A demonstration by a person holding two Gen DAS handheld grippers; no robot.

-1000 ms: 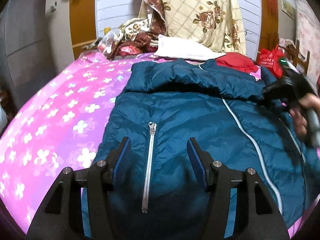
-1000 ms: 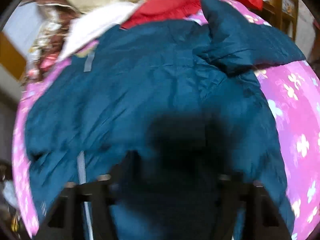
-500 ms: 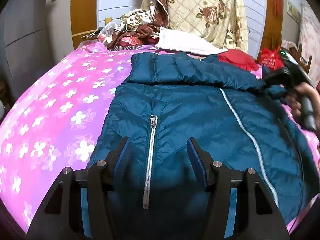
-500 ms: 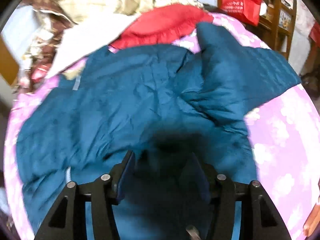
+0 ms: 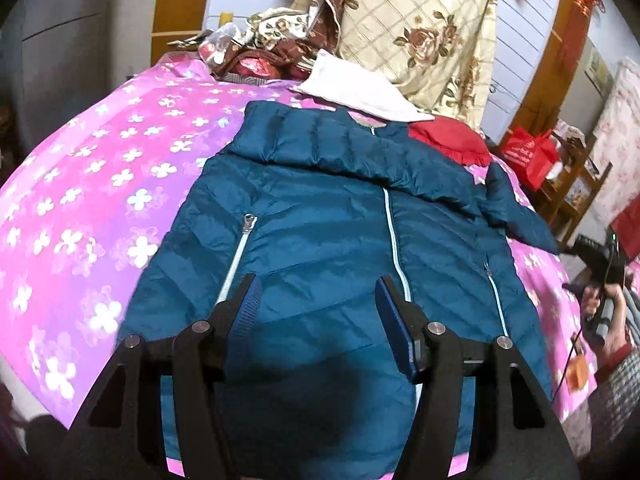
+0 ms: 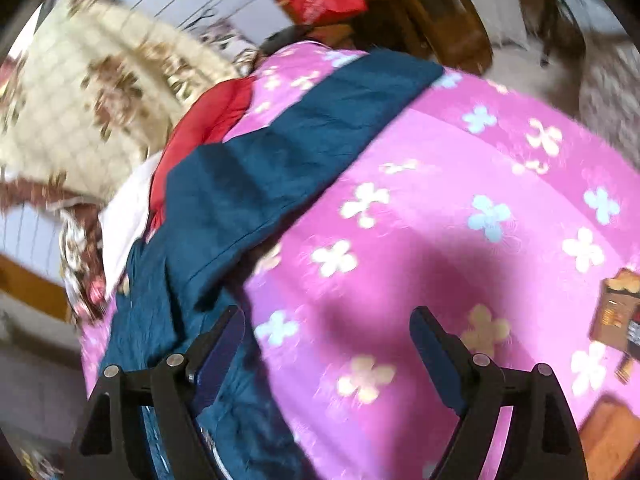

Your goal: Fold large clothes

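Note:
A large teal puffer jacket [image 5: 328,232] lies front up on the pink flowered bed cover [image 5: 100,184], with silver zips and its collar at the far end. My left gripper [image 5: 316,300] is open and empty just above the jacket's lower front. In the right wrist view the jacket's right sleeve [image 6: 288,152] stretches out over the cover. My right gripper [image 6: 328,340] is open and empty above the pink cover [image 6: 460,208], beside the jacket's right edge. It also shows at the far right of the left wrist view [image 5: 596,256], held in a hand.
A white cloth [image 5: 360,92] and a red garment [image 5: 448,140] lie past the collar. A cream floral quilt [image 5: 424,28] and a heap of bedding stand at the headboard. A red bag [image 5: 528,152] and a wooden shelf stand to the right. A small brown packet [image 6: 616,312] lies on the cover.
My right gripper has let go of the jacket, opened and swung right, off the jacket and over the pink cover. The right sleeve now lies spread out. My left gripper has pulled back slightly.

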